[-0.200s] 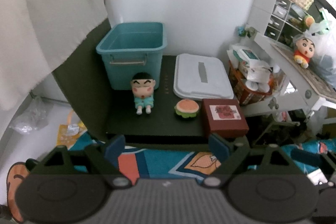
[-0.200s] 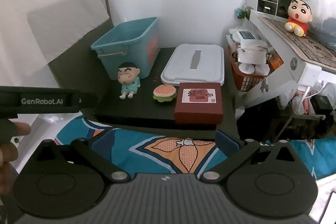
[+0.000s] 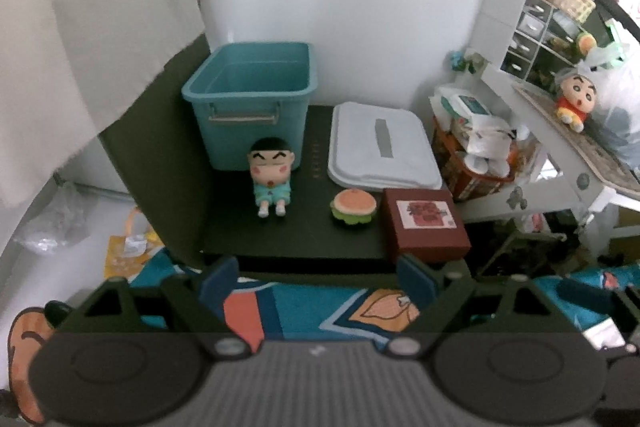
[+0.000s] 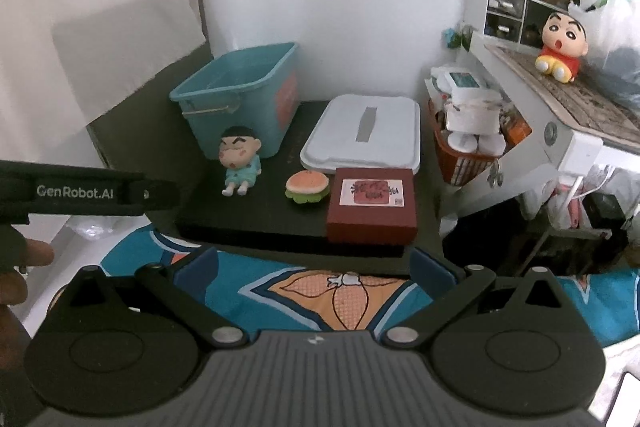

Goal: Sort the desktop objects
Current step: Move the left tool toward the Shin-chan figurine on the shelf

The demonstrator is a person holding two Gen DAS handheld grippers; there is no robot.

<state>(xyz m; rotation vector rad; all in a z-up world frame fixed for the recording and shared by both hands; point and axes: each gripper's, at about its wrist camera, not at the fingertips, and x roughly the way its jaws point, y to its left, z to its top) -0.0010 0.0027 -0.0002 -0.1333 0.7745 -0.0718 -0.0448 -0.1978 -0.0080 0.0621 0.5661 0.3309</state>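
Both grippers are hanging back from the low dark table [image 3: 280, 243], with nothing in them: the left gripper [image 3: 316, 277] has its jaws spread wide and released, and the right gripper [image 4: 314, 273] is the same, jaws wide apart over the colourful cartoon rug [image 4: 348, 299]. On the table, the teal storage bin [image 3: 252, 99] sits at the far left against the white wall, open on top, and it looks empty from what I can see. Right in front of it, leaning on or just touching its near wall, is the little cartoon boy figurine [image 3: 270, 179] in a teal outfit, sitting upright with its feet facing us. To the right of the bin lies the white bin lid [image 3: 380, 147], flat, with a grey strip down the middle. Nearer than the lid is the small burger toy [image 3: 353, 206], and just right of it, at the near right corner of the table, a dark red box [image 3: 424, 225] with a printed label on top; burger and box are close, but I can't tell if they actually touch. In the right wrist view, the left gripper's black strap reading GenRobot.AI [image 4: 80, 193] pokes in from the left, with a person's fingers [image 4: 24, 267] below it. Off to the right is a cluttered white shelf unit [image 4: 560, 131] with a second, red-shirted plush figure [image 4: 560, 45] on top.
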